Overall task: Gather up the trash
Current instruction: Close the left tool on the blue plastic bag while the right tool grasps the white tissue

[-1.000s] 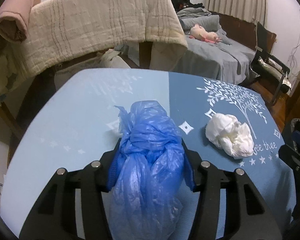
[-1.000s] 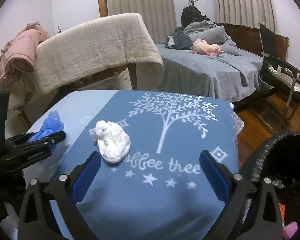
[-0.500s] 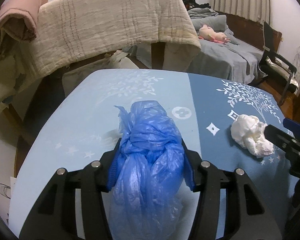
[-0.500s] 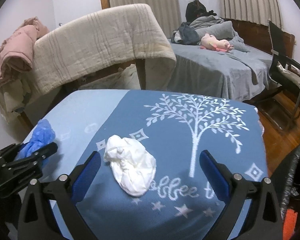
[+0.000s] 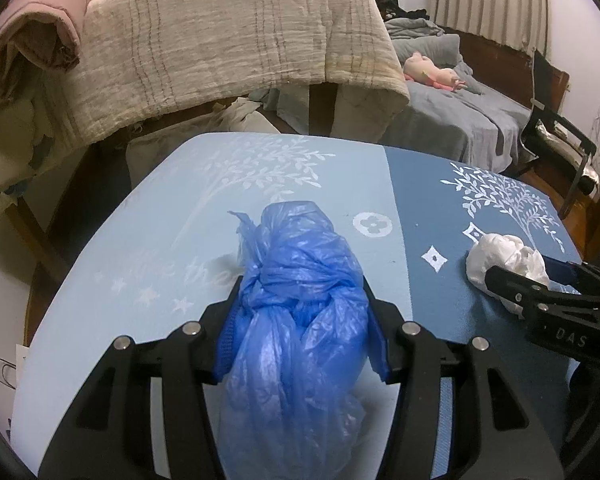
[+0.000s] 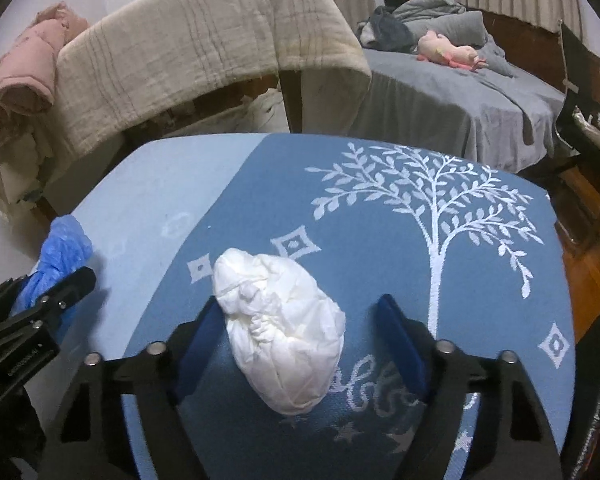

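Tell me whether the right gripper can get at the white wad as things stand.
Probably yes: the right gripper is open, its fingers flank the white wad on the tablecloth, and nothing lies between.

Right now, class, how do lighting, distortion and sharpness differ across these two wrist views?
Left wrist view: dim indoor light, fisheye bending the blue tablecloth edge, glossy sheen on the crumpled blue plastic bag. Right wrist view: dark vignette corners, crumpled white paper wad sharp, bed background soft.
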Motion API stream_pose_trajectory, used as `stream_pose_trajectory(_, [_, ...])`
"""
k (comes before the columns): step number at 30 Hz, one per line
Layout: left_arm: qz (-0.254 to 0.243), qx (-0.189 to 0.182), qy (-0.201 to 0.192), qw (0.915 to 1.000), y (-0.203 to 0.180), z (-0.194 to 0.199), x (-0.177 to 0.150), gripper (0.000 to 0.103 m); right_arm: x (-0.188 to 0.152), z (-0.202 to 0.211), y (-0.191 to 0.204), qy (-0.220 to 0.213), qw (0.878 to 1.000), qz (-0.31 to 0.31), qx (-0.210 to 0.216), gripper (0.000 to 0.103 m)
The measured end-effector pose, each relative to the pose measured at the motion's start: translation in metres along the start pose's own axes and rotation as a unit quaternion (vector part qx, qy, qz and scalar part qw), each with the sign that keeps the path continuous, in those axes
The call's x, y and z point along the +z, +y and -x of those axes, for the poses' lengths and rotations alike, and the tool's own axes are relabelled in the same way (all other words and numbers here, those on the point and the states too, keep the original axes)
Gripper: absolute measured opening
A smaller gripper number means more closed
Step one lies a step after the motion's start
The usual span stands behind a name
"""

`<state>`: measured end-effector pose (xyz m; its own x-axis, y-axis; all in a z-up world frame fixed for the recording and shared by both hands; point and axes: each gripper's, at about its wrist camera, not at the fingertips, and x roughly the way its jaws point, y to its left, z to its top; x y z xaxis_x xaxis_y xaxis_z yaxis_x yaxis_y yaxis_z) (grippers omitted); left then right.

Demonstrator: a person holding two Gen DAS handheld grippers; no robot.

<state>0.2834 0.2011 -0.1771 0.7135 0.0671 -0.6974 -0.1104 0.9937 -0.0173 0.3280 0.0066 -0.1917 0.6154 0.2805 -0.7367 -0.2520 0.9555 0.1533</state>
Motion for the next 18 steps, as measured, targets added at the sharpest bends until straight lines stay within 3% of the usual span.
stream_pose_trajectory(2, [-0.001, 0.001, 0.002, 1.0000, 0.000, -0.001, 0.000, 0.051, -0.001, 0.001, 0.001, 0.001, 1.000, 0.003, 0.009, 0.055])
stream_pose_trajectory(6, [-0.006, 0.004, 0.001, 1.0000, -0.002, 0.000, 0.000, 0.051, -0.003, 0.004, 0.005, -0.002, 1.000, 0.011, 0.017, 0.045])
stream_pose_trajectory(18, [-0.011, -0.003, -0.022, 0.9997, -0.016, 0.024, 0.002, 0.051, -0.007, 0.039, -0.004, -0.036, 0.999, -0.001, 0.028, 0.041])
